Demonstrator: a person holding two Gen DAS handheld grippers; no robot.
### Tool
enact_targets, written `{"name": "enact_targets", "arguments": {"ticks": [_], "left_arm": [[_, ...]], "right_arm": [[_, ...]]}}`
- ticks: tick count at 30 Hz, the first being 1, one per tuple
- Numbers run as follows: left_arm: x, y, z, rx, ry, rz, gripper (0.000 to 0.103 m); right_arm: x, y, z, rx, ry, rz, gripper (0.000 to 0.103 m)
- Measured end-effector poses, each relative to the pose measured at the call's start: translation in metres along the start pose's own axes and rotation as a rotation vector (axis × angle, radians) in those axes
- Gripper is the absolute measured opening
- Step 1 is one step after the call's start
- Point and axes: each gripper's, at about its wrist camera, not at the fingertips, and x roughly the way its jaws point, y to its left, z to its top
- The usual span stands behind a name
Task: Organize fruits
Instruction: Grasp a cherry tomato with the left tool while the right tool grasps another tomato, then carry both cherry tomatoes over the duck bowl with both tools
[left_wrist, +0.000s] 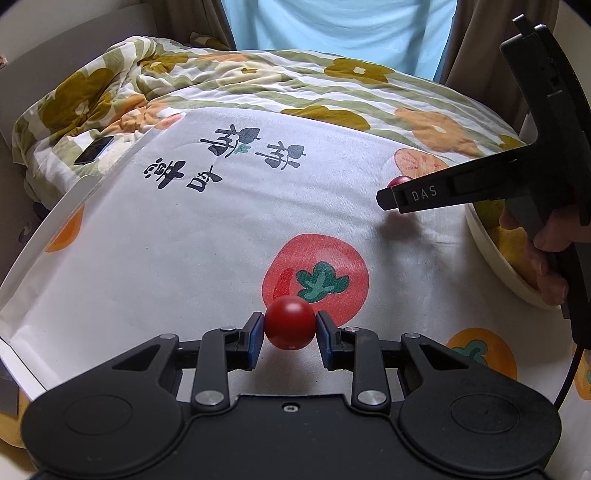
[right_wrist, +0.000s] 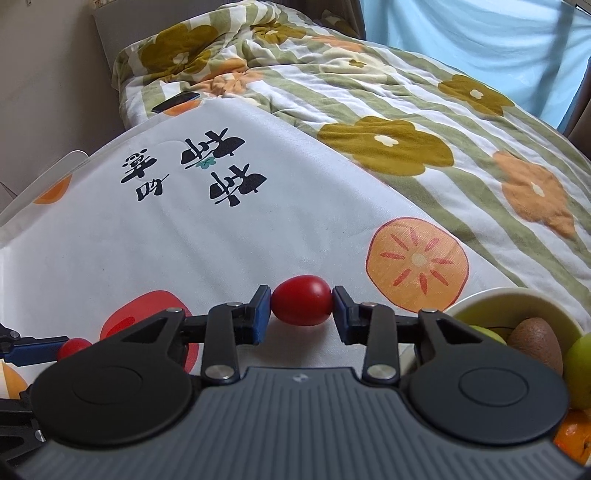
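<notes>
My left gripper (left_wrist: 290, 325) is shut on a round red cherry tomato (left_wrist: 290, 332), just above a white printed cloth (left_wrist: 166, 240). The oval red cherry tomato (right_wrist: 302, 301) sits between the blue pads of my right gripper (right_wrist: 302, 306), which is shut on it. In the left wrist view the right gripper (left_wrist: 388, 199) reaches in from the right, and its tomato (left_wrist: 399, 181) peeks out behind the finger. The right wrist view shows the left gripper's fingers (right_wrist: 33, 349) and the round tomato (right_wrist: 74, 346) at the lower left.
A cream bowl (right_wrist: 517, 295) at the right holds a kiwi (right_wrist: 535, 341), green apples and an orange. A hand (left_wrist: 550, 258) grips the right handle. The cloth lies on a floral quilt (right_wrist: 406, 110) with a dark phone (left_wrist: 94, 149) at the far left.
</notes>
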Motion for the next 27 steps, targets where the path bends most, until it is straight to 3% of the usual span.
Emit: {"name": "enact_targets", "arguments": {"ticks": [13,27], "left_arm": [[-0.033,-0.007,0.023,0.059,-0.071,-0.027,0.034],[-0.075,-0.033,0.06,0.172,-0.198,-0.094,0.034]], "right_arm": [[-0.057,-0.001,-0.001,0.083,-0.071,-0.005,0.05],[-0.144,-0.027,-0.018,0.207,-0.166,-0.11,0.05]]}}
